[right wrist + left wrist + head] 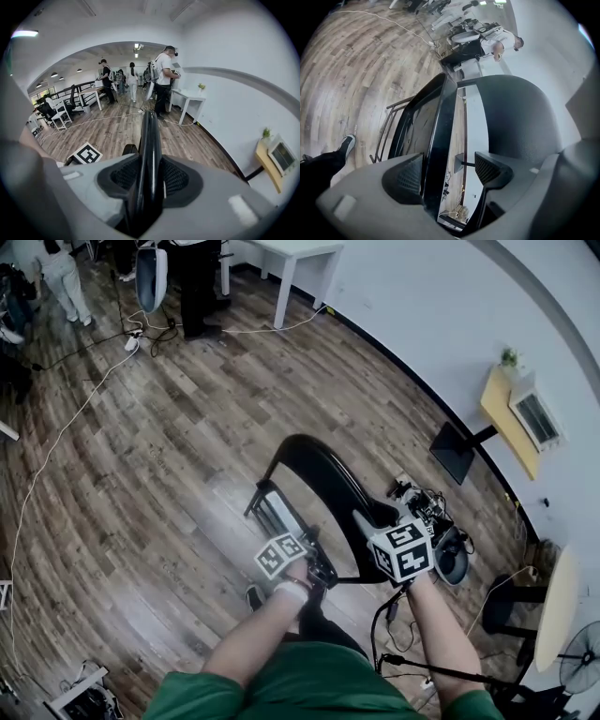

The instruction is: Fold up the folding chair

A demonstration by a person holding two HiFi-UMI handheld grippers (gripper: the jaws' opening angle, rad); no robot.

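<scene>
The black folding chair [323, 474] stands on the wood floor just in front of me, its curved backrest seen from above. My right gripper [375, 521] is at the backrest's right end. In the right gripper view the right gripper [149, 176] is shut on the glossy black backrest edge [150, 136], both pads pressed against it. My left gripper [314, 563] sits lower left, by the seat. In the left gripper view the left gripper [450, 171] straddles the thin black seat edge [438, 136]; the left pad is beside it and the right pad stands apart. The backrest [511, 117] fills the right side.
White cables [66, 427] trail across the floor. A white table [295, 254] and people [61, 273] are at the far end. Along the right wall are a black stand [455, 451], a yellow shelf [506, 413], loose electronics [427, 507] and a fan [577, 657]. My shoe [347, 143] is by the chair legs.
</scene>
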